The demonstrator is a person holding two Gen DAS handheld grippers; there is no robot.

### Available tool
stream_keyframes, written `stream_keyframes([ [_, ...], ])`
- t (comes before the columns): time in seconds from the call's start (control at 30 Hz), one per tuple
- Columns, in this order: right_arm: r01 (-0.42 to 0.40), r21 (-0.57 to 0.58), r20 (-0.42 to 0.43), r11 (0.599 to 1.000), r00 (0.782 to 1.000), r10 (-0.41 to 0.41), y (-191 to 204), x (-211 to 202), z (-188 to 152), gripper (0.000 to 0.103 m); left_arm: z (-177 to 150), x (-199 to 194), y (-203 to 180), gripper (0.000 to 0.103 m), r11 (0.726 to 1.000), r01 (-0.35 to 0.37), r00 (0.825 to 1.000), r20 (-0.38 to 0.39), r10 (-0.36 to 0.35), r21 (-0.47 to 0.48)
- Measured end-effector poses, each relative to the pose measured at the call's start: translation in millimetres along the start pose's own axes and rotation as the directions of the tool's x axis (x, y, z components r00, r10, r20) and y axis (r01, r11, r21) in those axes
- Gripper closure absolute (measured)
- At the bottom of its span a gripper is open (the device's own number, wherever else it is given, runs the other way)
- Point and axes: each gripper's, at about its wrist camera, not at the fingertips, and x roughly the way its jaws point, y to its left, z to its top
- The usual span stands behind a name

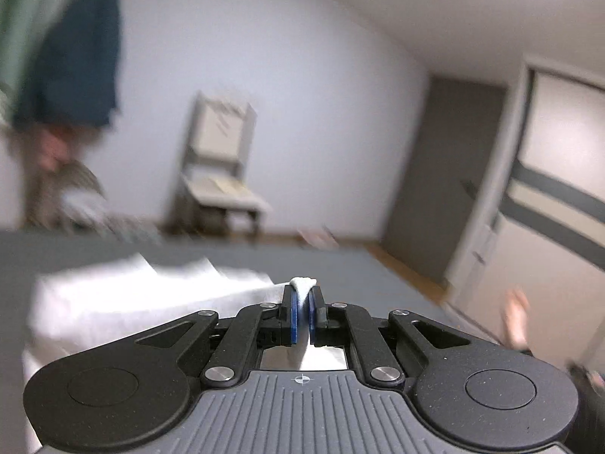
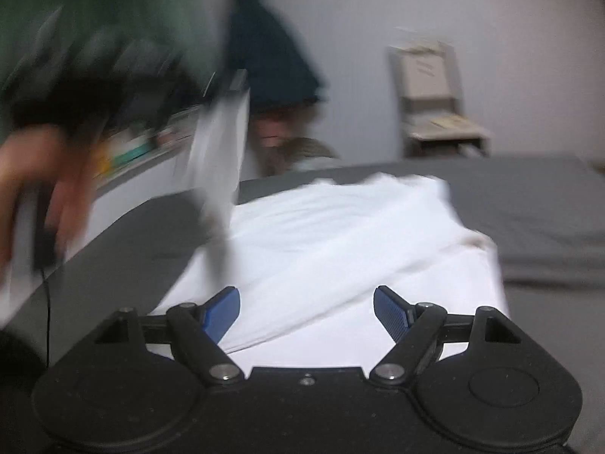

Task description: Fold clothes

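A white garment (image 2: 340, 234) lies rumpled on a grey bed (image 2: 548, 204). My left gripper (image 1: 301, 302) is shut on a bunched edge of the white garment (image 1: 124, 295), which trails off to its left over the grey bed (image 1: 340, 265). In the right wrist view that lifted edge hangs as a blurred white strip (image 2: 219, 162) below the left gripper (image 2: 113, 87) and a hand (image 2: 41, 181). My right gripper (image 2: 307, 306) is open just above the near edge of the cloth, with nothing between its blue pads (image 2: 223, 310).
A pale chair (image 1: 223, 174) stands by the far wall, seen also as the chair (image 2: 435, 102) at right. A dark blue garment (image 2: 268, 53) hangs on the wall. Grey doors (image 1: 442, 178) are at the right; a bare foot (image 1: 516, 314) stands on the floor there.
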Motion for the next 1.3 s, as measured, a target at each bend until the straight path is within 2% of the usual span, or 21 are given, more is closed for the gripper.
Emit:
stream_keyframes([
  [0.07,0.041,0.060,-0.004,0.997,0.999,-0.041,-26.7,-1.5,6.6,0.026,-40.2,25.4,-8.3,0.098,0.999,0.027,0.997,-0.074,-0.026,0.016],
  [0.2,0.102,0.059,-0.034,0.993,0.994,-0.100,-53.7,3.8,7.5,0.026,-93.0,44.4,9.0,0.098,0.993,0.070,0.984,-0.158,-0.085,-0.097],
  [0.23,0.104,0.078,-0.041,0.992,0.994,-0.101,-58.8,6.3,6.7,0.026,-102.7,42.2,13.6,0.098,0.992,0.075,0.982,-0.164,-0.091,-0.102],
  [0.33,0.028,0.235,-0.068,0.972,0.998,-0.012,-77.4,17.7,6.9,0.027,-112.5,38.4,20.3,0.098,0.992,0.090,0.978,-0.179,-0.104,-0.086],
  [0.4,-0.032,0.359,-0.088,0.933,0.994,0.069,-86.5,30.2,5.7,0.034,-113.3,41.9,18.4,0.098,0.993,0.096,0.976,-0.186,-0.109,-0.075],
  [0.5,-0.114,0.491,-0.130,0.864,0.971,0.203,-92.4,58.6,7.6,0.037,-119.9,47.1,7.1,0.098,0.994,0.101,0.975,-0.196,-0.105,-0.029],
  [0.53,-0.127,0.508,-0.154,0.852,0.960,0.235,-91.9,69.2,10.7,0.039,-121.8,47.6,2.6,0.098,0.995,0.103,0.975,-0.200,-0.101,0.000],
  [0.57,-0.125,0.512,-0.175,0.850,0.954,0.246,-90.8,77.7,13.6,0.042,-121.4,48.6,-2.3,0.098,0.994,0.102,0.975,-0.201,-0.094,0.028],
  [0.67,-0.121,0.464,-0.232,0.878,0.939,0.252,-79.4,96.7,21.9,0.052,-121.7,49.1,-14.0,0.098,0.990,0.105,0.977,-0.195,-0.084,0.096],
  [0.73,-0.123,0.424,-0.262,0.897,0.932,0.252,-70.9,105.9,26.8,0.065,-119.9,47.9,-15.4,0.098,0.990,0.104,0.979,-0.185,-0.085,0.099],
  [0.8,-0.126,0.404,-0.267,0.906,0.931,0.248,-65.7,108.6,31.2,0.084,-117.2,46.8,-14.0,0.098,0.991,0.105,0.980,-0.177,-0.089,0.084],
  [0.83,-0.127,0.400,-0.262,0.908,0.933,0.246,-64.1,108.0,33.2,0.087,-116.0,45.6,-12.7,0.098,0.992,0.095,0.982,-0.173,-0.081,0.078],
  [0.9,-0.129,0.391,-0.252,0.911,0.937,0.241,-60.8,106.9,37.3,0.100,-114.8,43.4,-10.3,0.098,0.993,0.086,0.984,-0.162,-0.073,0.076],
  [1.03,-0.134,0.375,-0.231,0.917,0.945,0.232,-54.4,104.6,45.4,0.101,-109.4,38.6,-11.7,0.097,0.993,0.107,0.977,-0.190,-0.094,0.057],
  [1.13,-0.126,0.346,-0.222,0.930,0.952,0.211,-49.3,100.5,53.7,0.101,-106.5,25.9,-10.5,0.097,0.991,0.135,0.976,-0.174,-0.132,0.009],
  [1.3,-0.089,0.343,-0.194,0.935,0.967,0.163,-58.8,101.3,60.8,0.101,-111.0,18.9,-12.8,0.097,0.994,0.109,0.975,-0.199,-0.103,0.021],
])
